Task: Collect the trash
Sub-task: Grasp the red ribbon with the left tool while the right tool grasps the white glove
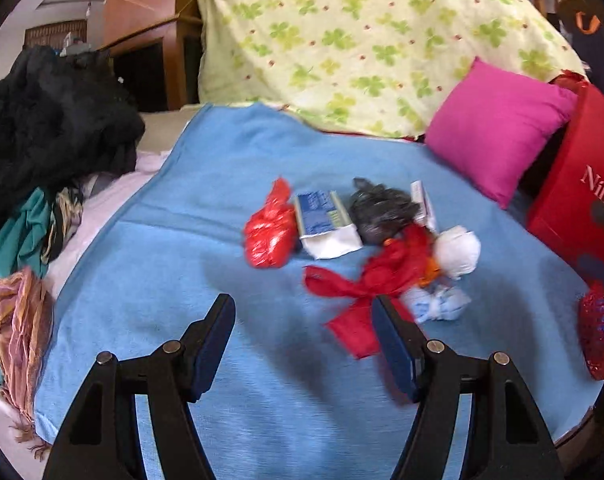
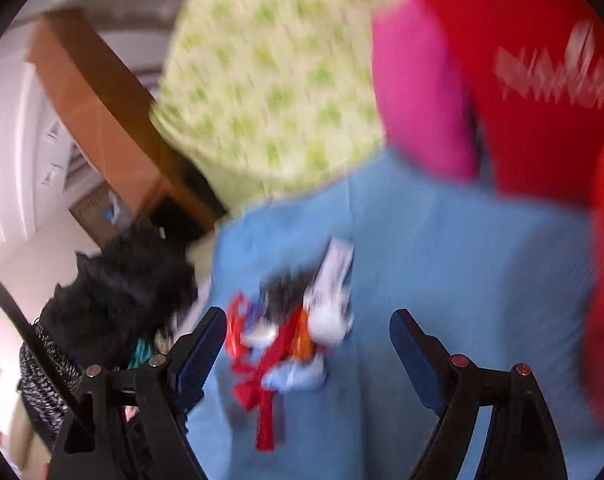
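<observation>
We saw the left gripper (image 1: 303, 320) with its two black jaws standing apart and nothing between them, tilted down toward a light blue blanket (image 1: 182, 240). The right gripper (image 2: 307, 334) also had its jaws wide apart and empty, though its view was blurred. The trash lay in a small heap on the blanket, ahead of the left gripper and a little to its right. Nearest was a crumpled red ribbon-like wrapper (image 1: 365, 284), its long axis running from the heap toward the right jaw, whose tip overlapped its near end in the picture. Behind it lay a crumpled red plastic bag (image 1: 270, 228), a blue and white flat carton (image 1: 325, 220) pointing away from the gripper, a dark grey crumpled bag (image 1: 377, 208), a white wad (image 1: 457, 250) and a pale blue wad (image 1: 441, 304). A pink square cushion (image 1: 497, 128) and a red paper bag (image 1: 577, 176) stood farther right.
</observation>
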`<state>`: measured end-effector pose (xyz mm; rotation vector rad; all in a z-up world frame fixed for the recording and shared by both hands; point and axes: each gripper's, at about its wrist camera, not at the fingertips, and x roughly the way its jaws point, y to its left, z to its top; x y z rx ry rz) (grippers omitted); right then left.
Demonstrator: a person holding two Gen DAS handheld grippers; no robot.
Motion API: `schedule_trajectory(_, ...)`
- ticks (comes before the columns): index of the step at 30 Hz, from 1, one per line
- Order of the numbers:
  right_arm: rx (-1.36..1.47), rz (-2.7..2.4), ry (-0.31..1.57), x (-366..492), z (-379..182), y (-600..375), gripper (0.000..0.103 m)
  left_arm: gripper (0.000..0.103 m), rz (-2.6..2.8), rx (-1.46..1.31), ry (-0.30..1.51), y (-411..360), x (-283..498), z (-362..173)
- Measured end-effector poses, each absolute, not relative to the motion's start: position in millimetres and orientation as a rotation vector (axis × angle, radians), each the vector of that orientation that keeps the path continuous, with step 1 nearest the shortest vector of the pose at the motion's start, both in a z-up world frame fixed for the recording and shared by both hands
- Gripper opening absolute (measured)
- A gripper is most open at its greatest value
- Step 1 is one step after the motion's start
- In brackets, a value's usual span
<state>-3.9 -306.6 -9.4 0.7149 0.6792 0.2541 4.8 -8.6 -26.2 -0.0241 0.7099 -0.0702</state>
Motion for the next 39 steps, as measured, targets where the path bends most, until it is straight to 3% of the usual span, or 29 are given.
schedule_trajectory(1, 0.754, 0.277, 0.729, 8, -22, -299, 0.085, 0.071, -0.074, -0.044, 0.721, 0, 4, -29)
schedule_trajectory(5, 0.814, 0.296, 0.882, 38, -60, -275, 0.065, 0.071, -0.093, -0.159, 0.770, 19, 13, -34)
schedule_trajectory(14, 0.952, 0.258, 1.049, 65, -114, -252, 0.064, 0.071, -0.118, -0.171, 0.819, 13, 21, -41)
schedule_trajectory(19, 0.968, 0.206, 1.022, 75, -116, -245, 0.062, 0.071, -0.143, -0.172, 0.821, 7, 24, -42)
schedule_trajectory(20, 0.971, 0.200, 1.016, 76, -116, -246, 0.045, 0.071, -0.149, -0.166, 0.820, 4, 25, -42)
schedule_trajectory(21, 0.972, 0.203, 1.021, 79, -117, -244, 0.034, 0.071, -0.156, -0.161, 0.822, 2, 25, -42)
schedule_trajectory(23, 1.007, 0.217, 1.039, 82, -126, -248, 0.028, 0.071, -0.172, -0.154, 0.826, -2, 28, -43)
schedule_trajectory(39, 0.789, 0.158, 0.820, 46, -55, -298, 0.026, 0.071, -0.304, -0.046, 0.925, -62, 67, -66)
